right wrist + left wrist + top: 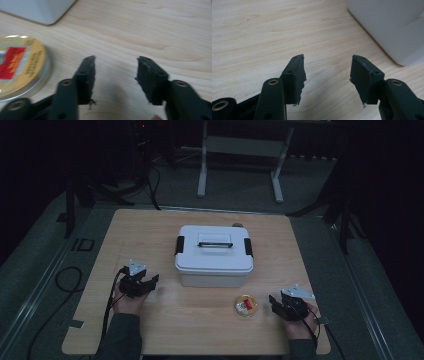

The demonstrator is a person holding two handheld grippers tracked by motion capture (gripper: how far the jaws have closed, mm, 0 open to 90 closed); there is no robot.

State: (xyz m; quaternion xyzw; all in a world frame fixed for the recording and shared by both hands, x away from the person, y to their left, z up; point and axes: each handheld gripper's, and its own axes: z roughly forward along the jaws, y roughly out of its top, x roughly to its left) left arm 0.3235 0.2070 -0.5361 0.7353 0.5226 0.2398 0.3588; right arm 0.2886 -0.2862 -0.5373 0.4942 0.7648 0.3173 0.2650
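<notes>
Tin (246, 305), round with a yellow lid and a red label, lies flat on the wooden table (165, 225) near the person's edge, just in front of the white box (214, 255) and apart from it. It sits beside the right gripper (276, 303), on that gripper's inner side, close but not touching. In the right gripper view the tin (21, 63) lies to the left of the black jaws, outside them, while only bare wood shows between the jaws. Those jaws stand fairly wide apart and hold nothing.

The left gripper (148, 281) rests in the person's hand on the other side of the table, well apart from the tin, near the box's front left corner. In the left gripper view its jaws are likewise spread wide over bare tabletop, gripping nothing, with a corner of the box (392, 27) at the upper right. The box has a closed lid with a handle on top and dark latches at both ends.
</notes>
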